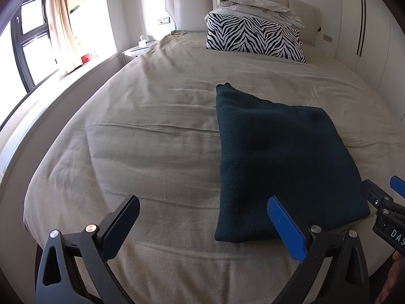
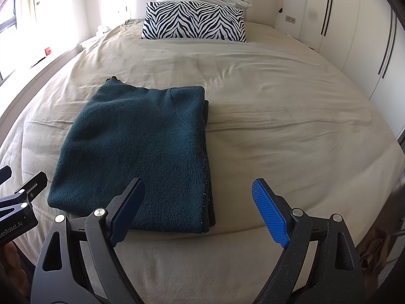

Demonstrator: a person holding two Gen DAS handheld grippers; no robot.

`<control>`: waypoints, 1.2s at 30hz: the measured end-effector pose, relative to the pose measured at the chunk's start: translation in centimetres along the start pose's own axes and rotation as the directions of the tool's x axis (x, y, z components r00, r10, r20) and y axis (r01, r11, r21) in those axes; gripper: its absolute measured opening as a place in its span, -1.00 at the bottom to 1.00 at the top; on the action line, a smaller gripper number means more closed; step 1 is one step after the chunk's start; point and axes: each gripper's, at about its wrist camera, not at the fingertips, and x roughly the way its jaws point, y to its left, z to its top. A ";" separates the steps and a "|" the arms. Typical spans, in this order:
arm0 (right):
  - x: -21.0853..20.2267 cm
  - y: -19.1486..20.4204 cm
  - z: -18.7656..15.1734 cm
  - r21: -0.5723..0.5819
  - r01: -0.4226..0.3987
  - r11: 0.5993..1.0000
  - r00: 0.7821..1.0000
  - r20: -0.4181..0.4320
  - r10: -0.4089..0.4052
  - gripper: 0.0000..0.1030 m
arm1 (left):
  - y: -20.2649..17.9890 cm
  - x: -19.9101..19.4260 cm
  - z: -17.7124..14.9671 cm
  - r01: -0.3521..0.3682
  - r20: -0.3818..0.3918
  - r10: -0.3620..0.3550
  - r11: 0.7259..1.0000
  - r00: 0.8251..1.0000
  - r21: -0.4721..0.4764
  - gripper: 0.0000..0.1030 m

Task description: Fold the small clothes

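Note:
A dark teal knit garment [image 1: 278,157] [image 2: 141,147] lies folded into a rectangle on the beige bedspread [image 1: 152,139] [image 2: 291,116], near the foot of the bed. My left gripper [image 1: 203,206] hovers open above the sheet at the garment's near left corner, nothing between its fingers. My right gripper [image 2: 198,190] is open too, over the garment's near right corner, and holds nothing. Each gripper's tip shows at the edge of the other's view: the right gripper [image 1: 382,188] and the left gripper [image 2: 22,174].
A zebra-print pillow [image 1: 255,38] [image 2: 195,21] with a bundled white duvet [image 1: 260,7] on top sits at the headboard. A window and curtain [image 1: 59,25] line the left side, white wardrobe doors [image 2: 354,30] the right. A nightstand [image 1: 134,50] stands by the bed's head.

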 end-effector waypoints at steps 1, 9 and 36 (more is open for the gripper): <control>0.0 0.0 0.0 0.000 0.000 1.000 1.000 0.000 0.000 0.68 | 0.0 0.0 0.0 0.000 0.001 0.000 1.000 1.000 -0.001 1.00; 0.1 0.1 -0.1 -0.002 0.001 1.000 1.000 0.000 -0.001 0.68 | 0.1 0.1 0.0 0.000 0.001 0.000 1.000 1.000 -0.002 1.00; 0.3 -0.4 -0.3 -0.007 -0.002 1.000 1.000 -0.006 0.002 0.68 | 0.1 0.0 0.0 0.001 0.000 -0.001 1.000 1.000 0.000 1.00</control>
